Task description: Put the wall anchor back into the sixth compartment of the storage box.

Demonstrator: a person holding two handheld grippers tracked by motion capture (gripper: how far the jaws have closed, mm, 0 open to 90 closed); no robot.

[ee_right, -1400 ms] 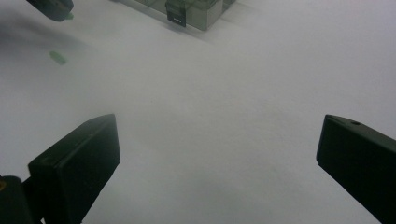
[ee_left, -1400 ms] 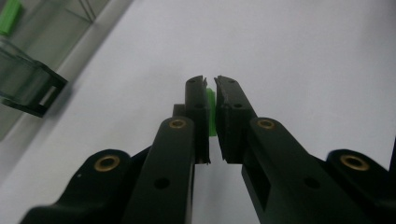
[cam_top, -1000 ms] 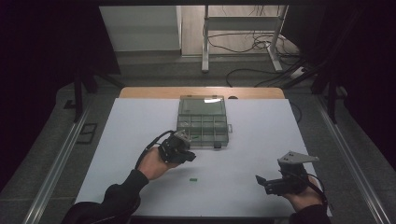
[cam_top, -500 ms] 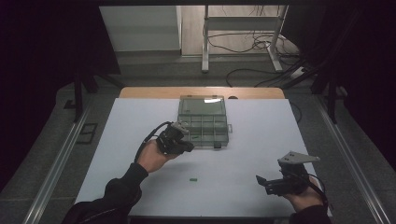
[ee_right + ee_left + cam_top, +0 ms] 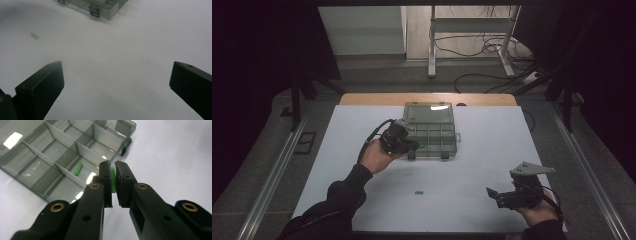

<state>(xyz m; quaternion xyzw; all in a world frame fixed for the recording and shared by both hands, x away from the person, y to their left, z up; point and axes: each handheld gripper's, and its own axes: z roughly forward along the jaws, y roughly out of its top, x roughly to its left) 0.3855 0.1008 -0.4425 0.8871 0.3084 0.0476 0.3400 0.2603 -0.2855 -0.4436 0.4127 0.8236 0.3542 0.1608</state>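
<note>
A clear compartment box (image 5: pixel 430 129) stands open at the table's far middle. My left gripper (image 5: pixel 408 146) hovers at the box's near left corner, shut on a small green piece (image 5: pixel 113 180) that is pinched between its jaws. Another green piece (image 5: pixel 78 168) lies inside a compartment of the compartment box (image 5: pixel 57 152). A third green piece (image 5: pixel 418 191) rests on the white table (image 5: pixel 362 200) between the two hands, and it appears as a pale green piece (image 5: pixel 34 36) in the right gripper view. My right gripper (image 5: pixel 492 194) rests open near the front right, nothing between its jaws.
The box's black latches (image 5: pixel 94 11) face the near side. A wooden strip (image 5: pixel 377 98) edges the table's far side. Metal rails (image 5: pixel 267 175) run along both sides, and cables (image 5: pixel 492 50) lie on the floor beyond.
My left gripper has moved away from me and to the right, from the open table up to the box's near left corner, with the green piece in its jaws. The right gripper has stayed still.
</note>
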